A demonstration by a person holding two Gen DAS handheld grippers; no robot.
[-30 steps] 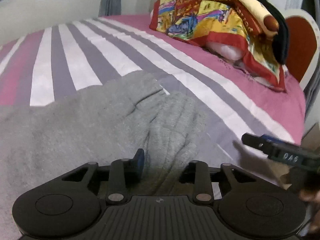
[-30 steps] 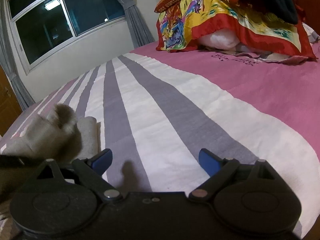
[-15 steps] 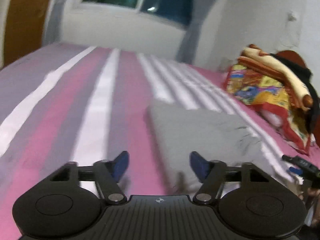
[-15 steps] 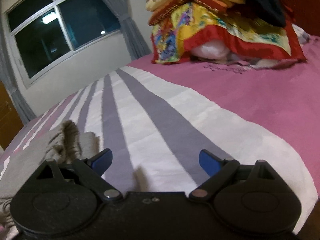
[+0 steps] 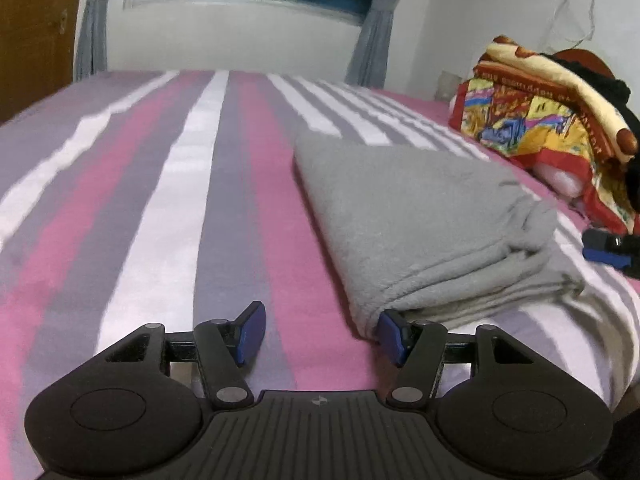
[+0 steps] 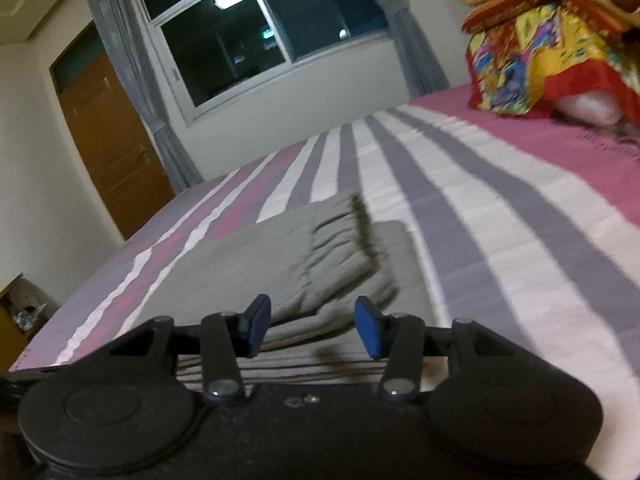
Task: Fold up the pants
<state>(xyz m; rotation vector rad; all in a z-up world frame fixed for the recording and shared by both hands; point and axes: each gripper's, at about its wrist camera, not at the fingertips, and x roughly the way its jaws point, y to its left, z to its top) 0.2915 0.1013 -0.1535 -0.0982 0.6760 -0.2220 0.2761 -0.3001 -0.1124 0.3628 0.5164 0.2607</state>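
The grey pants lie folded in a thick stack on the striped bedsheet. My left gripper is open at the stack's near left corner. Its right pad touches the folded edge, and only sheet lies between the jaws. In the right wrist view the pants show their gathered waistband on top. My right gripper hovers over the near edge with its jaws closing. Grey cloth lies between the pads, which do not press on it. One blue finger of the right gripper shows past the stack's right end.
A pile of colourful blankets and a white pillow sits at the head of the bed. Beyond the bed are a window with grey curtains and a wooden door. The bed's front edge runs just under both grippers.
My left gripper let go of the grey cloth, opened and swung to the folded stack's left corner. My right gripper moved over the pants and its jaws narrowed.
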